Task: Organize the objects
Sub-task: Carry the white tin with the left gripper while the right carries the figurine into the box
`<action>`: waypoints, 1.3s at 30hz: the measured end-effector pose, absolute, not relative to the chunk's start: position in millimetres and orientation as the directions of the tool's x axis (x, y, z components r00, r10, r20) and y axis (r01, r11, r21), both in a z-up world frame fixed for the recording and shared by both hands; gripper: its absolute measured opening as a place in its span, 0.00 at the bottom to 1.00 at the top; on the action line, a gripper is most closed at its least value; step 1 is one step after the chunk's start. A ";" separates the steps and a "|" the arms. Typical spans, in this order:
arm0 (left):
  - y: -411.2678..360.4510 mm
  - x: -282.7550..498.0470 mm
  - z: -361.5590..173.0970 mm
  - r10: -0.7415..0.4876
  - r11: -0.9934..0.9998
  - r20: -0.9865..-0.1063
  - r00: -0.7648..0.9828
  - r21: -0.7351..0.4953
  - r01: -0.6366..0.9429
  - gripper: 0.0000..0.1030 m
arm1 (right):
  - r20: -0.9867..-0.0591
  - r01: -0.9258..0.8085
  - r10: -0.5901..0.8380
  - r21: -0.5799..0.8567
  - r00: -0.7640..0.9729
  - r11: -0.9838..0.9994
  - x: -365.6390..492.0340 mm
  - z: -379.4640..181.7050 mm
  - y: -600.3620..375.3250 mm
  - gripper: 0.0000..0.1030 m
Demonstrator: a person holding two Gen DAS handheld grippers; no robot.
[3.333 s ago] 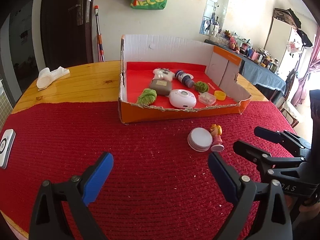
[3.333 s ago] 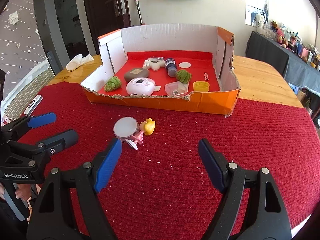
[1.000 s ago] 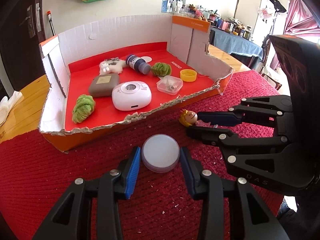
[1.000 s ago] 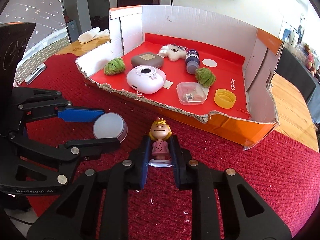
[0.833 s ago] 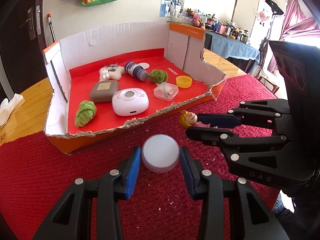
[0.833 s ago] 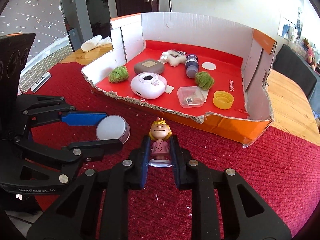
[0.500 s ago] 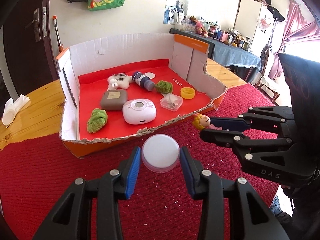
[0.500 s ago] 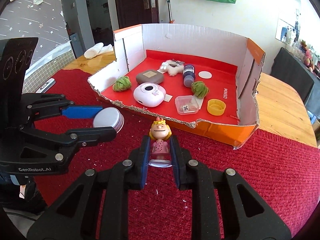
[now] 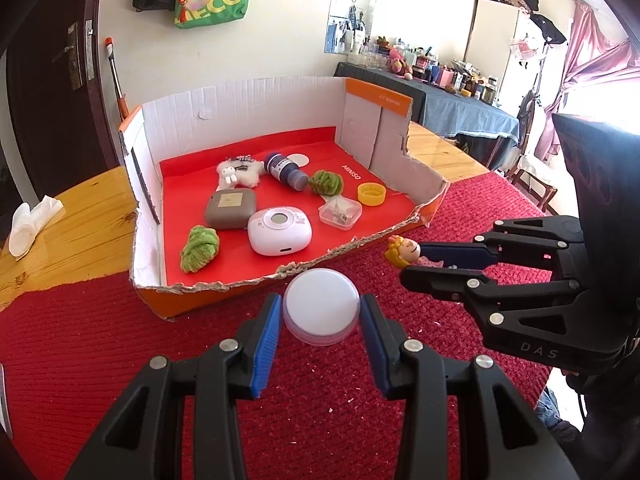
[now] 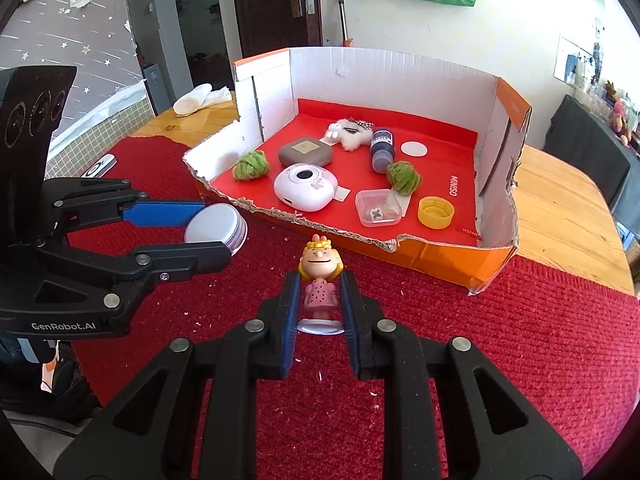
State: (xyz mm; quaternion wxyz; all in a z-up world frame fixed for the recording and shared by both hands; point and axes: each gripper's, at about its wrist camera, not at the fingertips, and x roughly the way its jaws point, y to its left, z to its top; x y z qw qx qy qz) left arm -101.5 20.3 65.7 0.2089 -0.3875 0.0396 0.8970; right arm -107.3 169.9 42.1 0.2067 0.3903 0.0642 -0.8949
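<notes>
Red cloth is now dropping away: left gripper [image 9: 320, 320] clenching the tin [image 9: 321, 306], right gripper [image 10: 320, 300] clenching the doll [image 10: 320, 280]. Both are rising toward the box [image 10: 492, 258] at 12 o'clock, ready for dropping in.

Each wrist view looked forward along its own fingers, close above the red mat [image 9: 120, 360], toward the cardboard box [image 9: 248, 128] [image 10: 400, 68]; both shared it, perhaps from roughly equal nearness.

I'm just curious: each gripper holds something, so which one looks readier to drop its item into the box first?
Probably the left gripper: its round white tin sits right at the cardboard box's torn front edge. The right gripper, holding the blonde figurine, is farther back.
</notes>
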 end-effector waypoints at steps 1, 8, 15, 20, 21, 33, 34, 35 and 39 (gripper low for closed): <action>19.3 -101.4 69.8 0.344 -0.909 -0.708 -0.617 -0.085 -0.409 0.41 | -0.719 0.426 -0.324 0.044 -0.614 -0.904 -105.6 46.1 169.2 0.19; 9.4 -130.3 102.4 0.297 -0.917 -0.718 -0.629 -0.032 -0.397 0.41 | -0.685 0.434 -0.317 0.002 -0.656 -0.901 -112.4 89.1 166.2 0.19; 2.0 -202.4 111.9 0.203 -0.944 -0.794 -0.573 -0.002 -0.330 0.41 | -0.720 0.379 -0.237 -0.040 -0.653 -0.925 -169.9 116.2 164.5 0.19; 7.7 -248.8 104.2 0.109 -0.953 -0.852 -0.512 0.056 -0.297 0.41 | -0.773 0.340 -0.114 -0.137 -0.624 -0.930 -222.0 114.9 152.8 0.19; 9.0 -256.0 101.2 0.085 -0.955 -0.860 -0.504 0.074 -0.288 0.41 | -0.781 0.333 -0.090 -0.157 -0.618 -0.930 -231.3 113.3 150.5 0.19; 16.3 -296.9 81.8 -0.074 -0.953 -0.881 -0.466 0.200 -0.226 0.41 | -0.866 0.309 0.033 -0.213 -0.498 -0.927 -301.5 63.8 141.1 0.19; 17.5 -296.8 82.3 -0.067 -0.954 -0.885 -0.461 0.193 -0.231 0.41 | -0.868 0.309 0.036 -0.215 -0.496 -0.926 -302.7 60.8 141.4 0.19; 19.2 -296.1 83.2 -0.066 -0.952 -0.885 -0.461 0.194 -0.236 0.41 | -0.871 0.306 0.035 -0.209 -0.489 -0.929 -304.0 58.5 142.6 0.19; 28.9 -298.8 83.3 -0.093 -0.941 -0.880 -0.466 0.230 -0.247 0.41 | -0.876 0.289 0.032 -0.194 -0.482 -0.937 -309.1 55.9 148.3 0.19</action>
